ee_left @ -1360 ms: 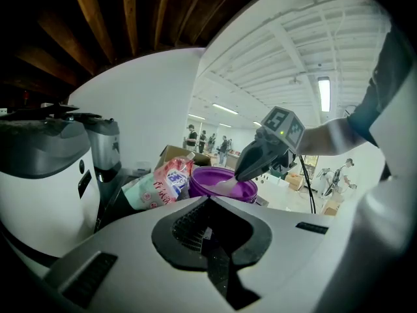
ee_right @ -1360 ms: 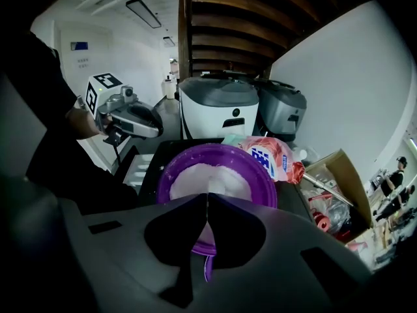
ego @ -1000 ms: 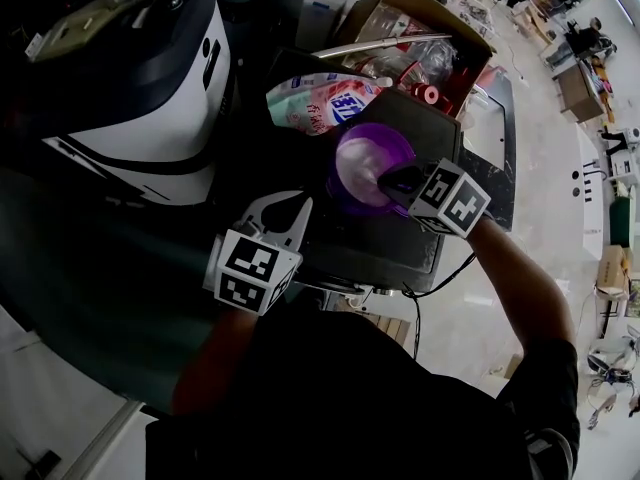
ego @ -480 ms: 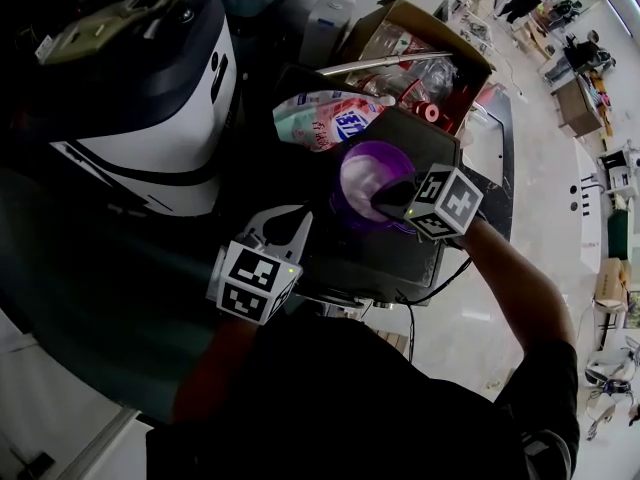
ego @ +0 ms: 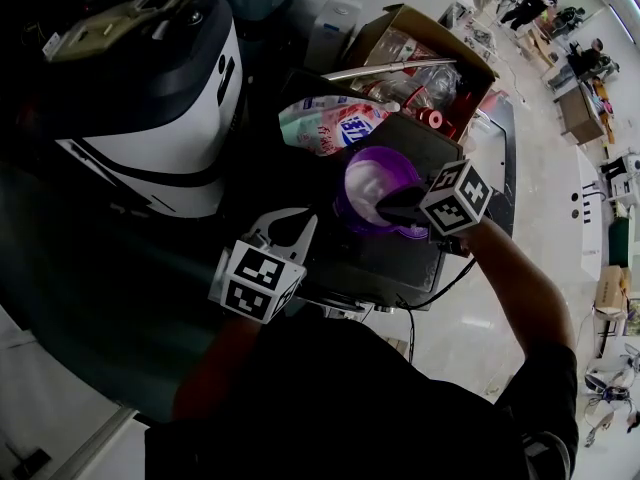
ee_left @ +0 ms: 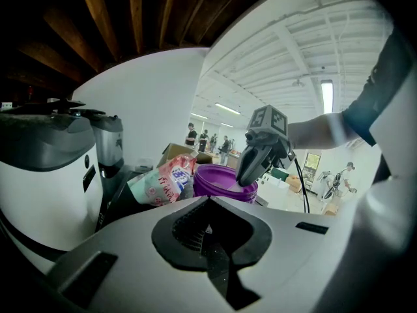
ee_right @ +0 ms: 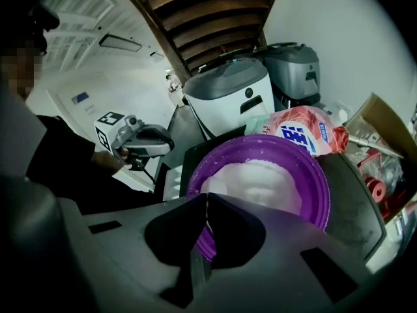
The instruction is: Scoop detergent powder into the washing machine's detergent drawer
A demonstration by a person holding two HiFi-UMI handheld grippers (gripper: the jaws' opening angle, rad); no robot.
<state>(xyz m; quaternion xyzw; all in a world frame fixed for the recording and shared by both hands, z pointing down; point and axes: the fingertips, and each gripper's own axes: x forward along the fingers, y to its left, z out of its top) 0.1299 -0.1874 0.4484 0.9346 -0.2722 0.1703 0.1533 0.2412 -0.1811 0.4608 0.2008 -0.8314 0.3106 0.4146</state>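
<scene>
Detergent powder (ee_right: 260,184), white, mounded in purple bowl (ee_right: 317,194); right hand-held gripper (ee_right: 203,199) clenched at its rim, left hand-held gripper (ee_left: 208,199) clenched.

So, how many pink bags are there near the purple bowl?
1. The pink bag lies just behind the purple bowl, in front of the cardboard box. The box is full of other items, so more bags may be hidden inside.

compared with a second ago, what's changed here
The right claw, shut on the near rim of the purple bowl, has turned slightly and seems to have tipped it, so more white powder shows. Nothing was taken or let go. The left claw, shut and empty, and the detergent bag stayed put.
</scene>
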